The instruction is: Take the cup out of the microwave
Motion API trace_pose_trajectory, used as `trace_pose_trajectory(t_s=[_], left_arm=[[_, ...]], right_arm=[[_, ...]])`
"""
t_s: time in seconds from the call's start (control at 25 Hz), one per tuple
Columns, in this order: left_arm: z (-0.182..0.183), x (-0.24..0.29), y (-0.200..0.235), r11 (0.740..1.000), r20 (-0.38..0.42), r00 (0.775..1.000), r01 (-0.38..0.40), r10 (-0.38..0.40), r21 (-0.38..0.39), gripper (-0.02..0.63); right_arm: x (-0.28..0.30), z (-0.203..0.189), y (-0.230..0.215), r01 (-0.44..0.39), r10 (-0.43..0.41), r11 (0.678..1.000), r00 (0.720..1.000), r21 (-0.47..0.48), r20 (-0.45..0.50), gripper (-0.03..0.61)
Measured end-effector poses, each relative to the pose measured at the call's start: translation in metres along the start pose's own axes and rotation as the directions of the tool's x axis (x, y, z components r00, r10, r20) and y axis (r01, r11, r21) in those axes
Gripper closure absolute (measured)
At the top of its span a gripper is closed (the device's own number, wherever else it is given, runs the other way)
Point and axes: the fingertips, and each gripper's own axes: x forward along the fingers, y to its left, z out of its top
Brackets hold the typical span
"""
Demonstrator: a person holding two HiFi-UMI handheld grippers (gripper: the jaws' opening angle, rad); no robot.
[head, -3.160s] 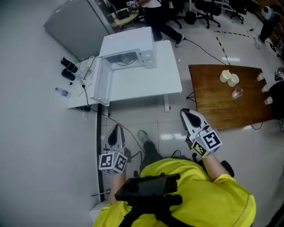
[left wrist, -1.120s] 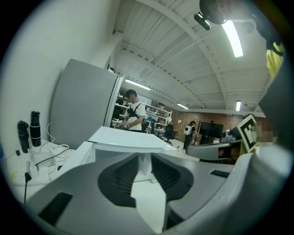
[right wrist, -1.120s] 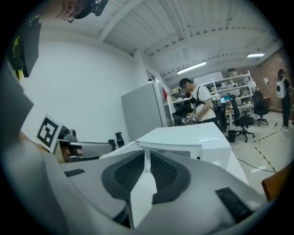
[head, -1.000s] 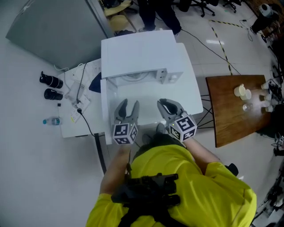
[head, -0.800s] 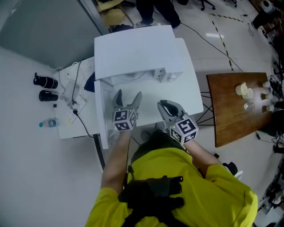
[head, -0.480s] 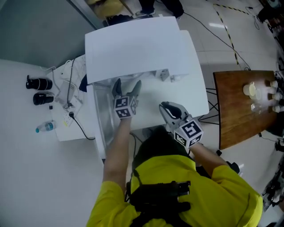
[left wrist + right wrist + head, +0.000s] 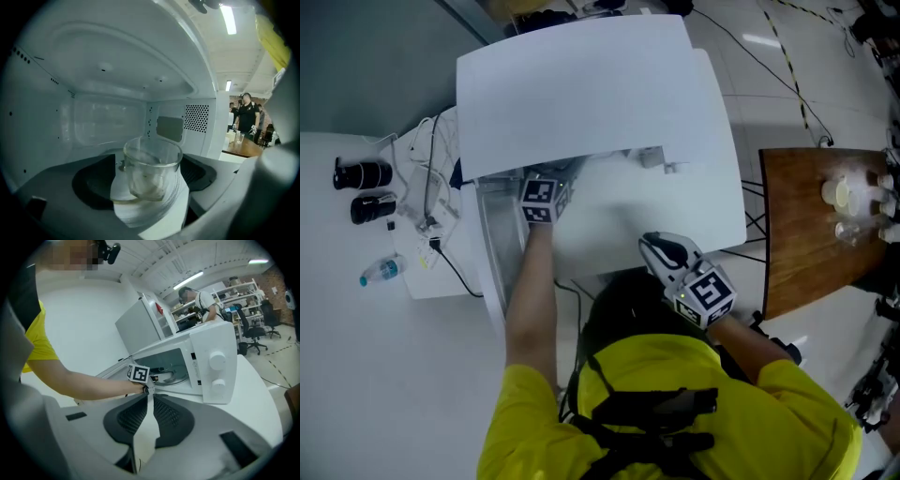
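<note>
**Head view**
- Microwave: we see the microwave (image 7: 581, 84) from above at 12 o'clock. It is white and stands on a white table (image 7: 717, 192), with its door (image 7: 492, 258) swung open toward 7 o'clock.
- Left gripper: our left gripper (image 7: 542, 195) reaches into the open front. Only its marker cube (image 7: 536, 193) and our bare arm (image 7: 530, 281) show here. The jaws are under the top.
- Right gripper: our right gripper (image 7: 656, 246) is at 5 o'clock of the left one. It is outside the microwave, near the table's front edge.
- Wooden table: the wooden table (image 7: 806, 225) is at 3 o'clock, with pale cups (image 7: 839, 194) on it.
- Side surface: at 9 o'clock, 2 black cylinders (image 7: 358, 174) and a bottle (image 7: 380, 272) lie on a white surface.

**Left gripper view**
- Cup: the cup (image 7: 152, 171) is clear glass. It stands upright in the middle of the microwave floor, between our 2 jaws.
- Jaws: they are wide and closing, 1 at 9 o'clock and 1 at 3 o'clock of the cup. Neither pad presses on the glass.
- Person: a person (image 7: 246, 115) in black stands at 3 o'clock, beyond the microwave's side.

**Right gripper view**
- Jaws: they are narrow, the pads meeting at the tips, with nothing between them.
- Beyond: at 12 o'clock our arm and the marker cube sit at the microwave's mouth. The 2 knobs (image 7: 216, 361) are at 2 o'clock.
- Cup: we cannot make it out here.
</note>
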Motion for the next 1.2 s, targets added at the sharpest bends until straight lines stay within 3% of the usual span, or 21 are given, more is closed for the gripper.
trace_pose_trajectory(t_s=[0.2, 0.36, 0.44, 0.6, 0.68, 0.72, 0.8, 0.84, 1.0, 1.2], left_arm=[[-0.001, 0.007, 0.006, 1.000, -0.020, 1.000, -0.008, 0.009, 0.024, 0.191], [-0.007, 0.013, 0.002, 0.994, -0.083, 0.996, -0.016, 0.025, 0.111, 0.191], [-0.008, 0.013, -0.004, 0.991, -0.087, 0.996, -0.026, 0.038, 0.129, 0.266], [-0.004, 0.015, -0.012, 0.990, -0.035, 0.993, -0.107, 0.111, 0.094, 0.267], [-0.002, 0.016, -0.008, 0.987, -0.017, 0.988, -0.152, 0.153, 0.059, 0.206], [-0.002, 0.016, -0.006, 0.986, -0.018, 0.987, -0.161, 0.162, 0.048, 0.204], [-0.001, 0.017, -0.004, 0.986, -0.032, 0.986, -0.160, 0.162, 0.050, 0.233], [-0.001, 0.017, -0.004, 0.986, -0.038, 0.986, -0.157, 0.159, 0.054, 0.269], [-0.001, 0.017, -0.005, 0.987, -0.035, 0.988, -0.151, 0.153, 0.054, 0.272], [0.003, 0.009, 0.000, 0.986, 0.018, 0.986, -0.167, 0.167, -0.016, 0.272]], right_arm=[[0.001, -0.005, -0.005, -0.003, 0.003, 1.000, 1.000, 0.011, -0.008, 0.534], [0.004, -0.004, -0.008, 0.001, -0.001, 1.000, 1.000, 0.017, -0.002, 0.534], [0.004, -0.005, -0.010, 0.008, -0.008, 1.000, 1.000, 0.020, -0.003, 0.534], [0.002, -0.004, -0.008, 0.012, -0.011, 1.000, 1.000, 0.023, -0.006, 0.534], [0.000, -0.003, -0.007, 0.013, -0.013, 1.000, 1.000, 0.022, 0.000, 0.534], [-0.001, -0.002, -0.009, 0.018, -0.018, 1.000, 1.000, 0.023, 0.005, 0.534], [-0.004, -0.001, -0.014, 0.037, -0.037, 0.999, 0.999, 0.026, 0.014, 0.537], [-0.005, -0.001, -0.017, 0.049, -0.050, 0.998, 0.999, 0.028, 0.017, 0.572], [-0.004, -0.001, -0.022, 0.075, -0.075, 0.997, 0.997, 0.032, 0.019, 0.572], [0.001, 0.000, -0.020, 0.071, -0.072, 0.997, 0.997, 0.038, 0.023, 0.572]])
